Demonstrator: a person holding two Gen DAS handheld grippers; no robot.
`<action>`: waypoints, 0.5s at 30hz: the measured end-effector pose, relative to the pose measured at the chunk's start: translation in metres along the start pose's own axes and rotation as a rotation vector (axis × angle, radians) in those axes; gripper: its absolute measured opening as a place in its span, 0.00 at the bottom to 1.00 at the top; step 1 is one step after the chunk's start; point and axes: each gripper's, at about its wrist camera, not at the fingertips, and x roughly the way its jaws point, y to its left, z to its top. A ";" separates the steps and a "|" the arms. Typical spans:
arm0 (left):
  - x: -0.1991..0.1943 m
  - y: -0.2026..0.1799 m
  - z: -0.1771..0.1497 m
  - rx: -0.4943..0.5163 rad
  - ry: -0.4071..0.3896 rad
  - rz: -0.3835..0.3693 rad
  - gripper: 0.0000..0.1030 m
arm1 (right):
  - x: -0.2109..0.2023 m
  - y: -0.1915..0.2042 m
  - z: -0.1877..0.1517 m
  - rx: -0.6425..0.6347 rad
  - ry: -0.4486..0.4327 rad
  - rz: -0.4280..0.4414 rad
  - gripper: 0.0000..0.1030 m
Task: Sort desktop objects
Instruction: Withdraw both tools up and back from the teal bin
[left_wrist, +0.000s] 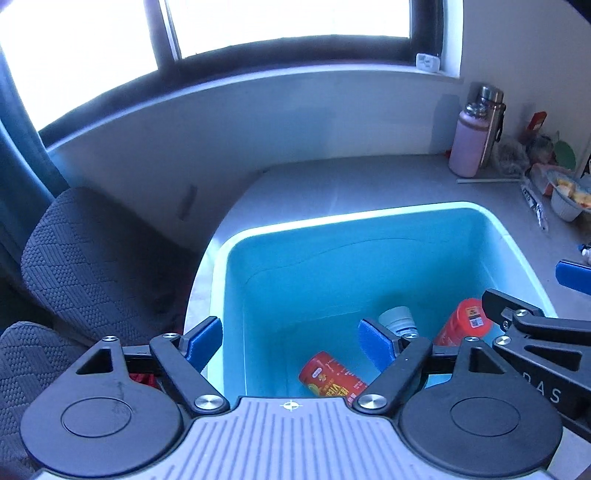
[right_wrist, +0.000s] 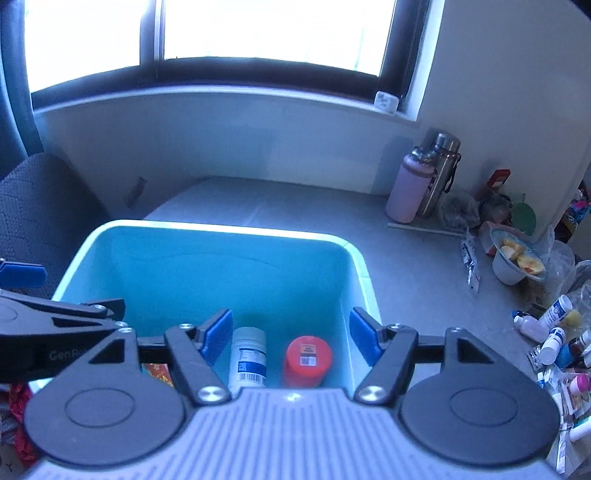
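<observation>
A turquoise plastic bin (left_wrist: 369, 214) (right_wrist: 221, 230) stands on the grey desk. At its bottom lie a red can (left_wrist: 330, 376), a white bottle (left_wrist: 399, 319) (right_wrist: 248, 356) and a red bottle (left_wrist: 463, 323) (right_wrist: 307, 356). My left gripper (left_wrist: 291, 345) hovers over the bin's left rim, open, with nothing between its blue pads. Beside it, above the bin's right half, my right gripper (right_wrist: 291, 336) is open too and holds nothing. Each gripper shows at the edge of the other's view.
A pink bottle (right_wrist: 406, 188) and a steel flask (right_wrist: 441, 173) stand by the back wall. A white bowl of food (right_wrist: 517, 260), packets and several small bottles (right_wrist: 554, 332) crowd the desk's right side. A dark fabric chair (left_wrist: 92, 266) sits left of the desk.
</observation>
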 end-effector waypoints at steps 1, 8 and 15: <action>-0.004 -0.001 -0.001 -0.001 -0.004 -0.005 0.83 | -0.004 -0.002 0.000 0.003 -0.007 0.001 0.69; -0.029 -0.013 -0.011 -0.030 -0.024 0.012 0.83 | -0.024 -0.018 -0.006 0.029 -0.049 0.005 0.83; -0.059 -0.032 -0.043 -0.048 -0.028 0.054 0.83 | -0.045 -0.032 -0.033 0.040 -0.047 0.071 0.87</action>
